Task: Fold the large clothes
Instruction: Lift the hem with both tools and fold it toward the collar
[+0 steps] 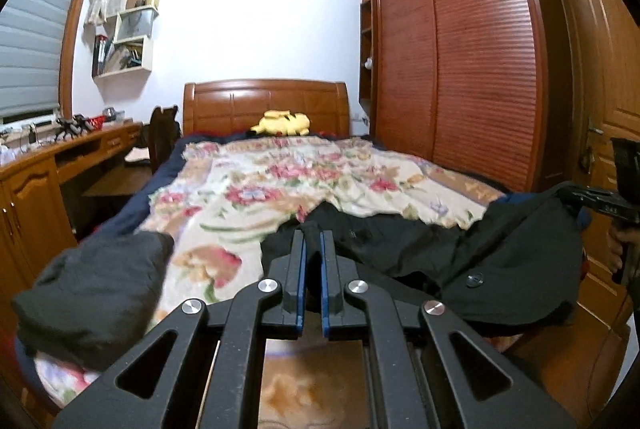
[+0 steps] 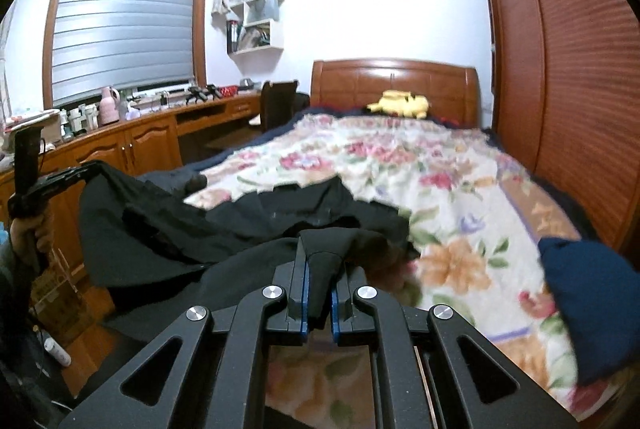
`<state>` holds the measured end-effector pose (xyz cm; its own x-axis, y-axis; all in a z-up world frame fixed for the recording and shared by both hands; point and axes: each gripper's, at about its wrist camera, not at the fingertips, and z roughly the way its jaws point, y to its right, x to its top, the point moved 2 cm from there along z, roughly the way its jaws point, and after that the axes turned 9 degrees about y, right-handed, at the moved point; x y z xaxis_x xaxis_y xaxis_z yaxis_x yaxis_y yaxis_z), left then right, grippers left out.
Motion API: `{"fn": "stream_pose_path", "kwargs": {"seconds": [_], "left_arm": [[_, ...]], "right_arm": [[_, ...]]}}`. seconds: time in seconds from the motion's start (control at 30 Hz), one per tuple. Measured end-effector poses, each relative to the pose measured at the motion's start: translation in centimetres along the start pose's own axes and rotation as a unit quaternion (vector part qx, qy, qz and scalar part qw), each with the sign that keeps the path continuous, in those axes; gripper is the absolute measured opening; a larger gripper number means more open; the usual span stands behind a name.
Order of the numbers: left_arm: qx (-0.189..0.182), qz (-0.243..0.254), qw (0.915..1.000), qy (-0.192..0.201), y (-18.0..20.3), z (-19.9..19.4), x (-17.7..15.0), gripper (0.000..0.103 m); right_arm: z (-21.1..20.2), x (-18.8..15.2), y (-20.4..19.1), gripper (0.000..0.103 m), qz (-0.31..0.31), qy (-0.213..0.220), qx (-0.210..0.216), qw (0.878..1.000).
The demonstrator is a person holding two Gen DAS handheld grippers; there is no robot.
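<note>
A large black garment (image 1: 500, 261) hangs stretched between my two grippers over the foot of the bed, above the floral blanket (image 1: 280, 181). My left gripper (image 1: 312, 235) is shut on a fold of its edge. My right gripper (image 2: 320, 245) is shut on another fold of the black garment (image 2: 240, 221). In the left wrist view the right gripper (image 1: 600, 201) shows at the far right, holding the cloth. In the right wrist view the left gripper (image 2: 60, 181) shows at the far left, also holding it.
A dark grey garment (image 1: 92, 293) lies on the bed's near left corner. A dark blue garment (image 2: 592, 309) lies near the bed's right edge. A yellow plush toy (image 1: 282, 123) sits by the headboard. A wooden desk (image 1: 80, 149) stands left, a wardrobe (image 1: 460, 69) right.
</note>
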<state>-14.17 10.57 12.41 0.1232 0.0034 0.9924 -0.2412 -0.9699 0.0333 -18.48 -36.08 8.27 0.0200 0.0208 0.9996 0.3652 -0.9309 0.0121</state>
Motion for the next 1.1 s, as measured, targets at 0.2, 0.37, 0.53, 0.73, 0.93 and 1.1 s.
{"fn": "stream_pose_path", "kwargs": {"seconds": [0.2, 0.37, 0.53, 0.73, 0.93, 1.1], "left_arm": [[0.003, -0.001, 0.9992, 0.041, 0.1, -1.7, 3.6, 0.006], [0.002, 0.002, 0.9975, 0.071, 0.4, -3.1, 5.9, 0.006], [0.012, -0.002, 0.9979, 0.064, -0.5, -1.8, 6.0, 0.006], [0.044, -0.008, 0.999, 0.002, -2.6, 5.9, 3.8, 0.006], [0.075, -0.015, 0.9946, -0.07, -4.8, 15.0, -0.8, 0.006], [0.081, -0.029, 0.9907, -0.105, -6.0, 20.4, -3.8, 0.006]], "right_arm": [[-2.1, 2.2, -0.8, 0.007, -0.041, 0.037, -0.019, 0.998], [-3.4, 3.6, -0.7, 0.007, -0.041, 0.068, -0.016, 0.997], [-2.4, 3.4, -0.2, 0.007, -0.034, 0.072, -0.02, 0.997], [4.0, 3.2, 0.2, 0.007, -0.022, 0.025, -0.039, 0.999], [12.9, -0.1, 2.3, 0.007, -0.001, -0.038, -0.062, 0.997], [19.9, -2.3, 4.1, 0.007, 0.006, -0.083, -0.07, 0.994]]}}
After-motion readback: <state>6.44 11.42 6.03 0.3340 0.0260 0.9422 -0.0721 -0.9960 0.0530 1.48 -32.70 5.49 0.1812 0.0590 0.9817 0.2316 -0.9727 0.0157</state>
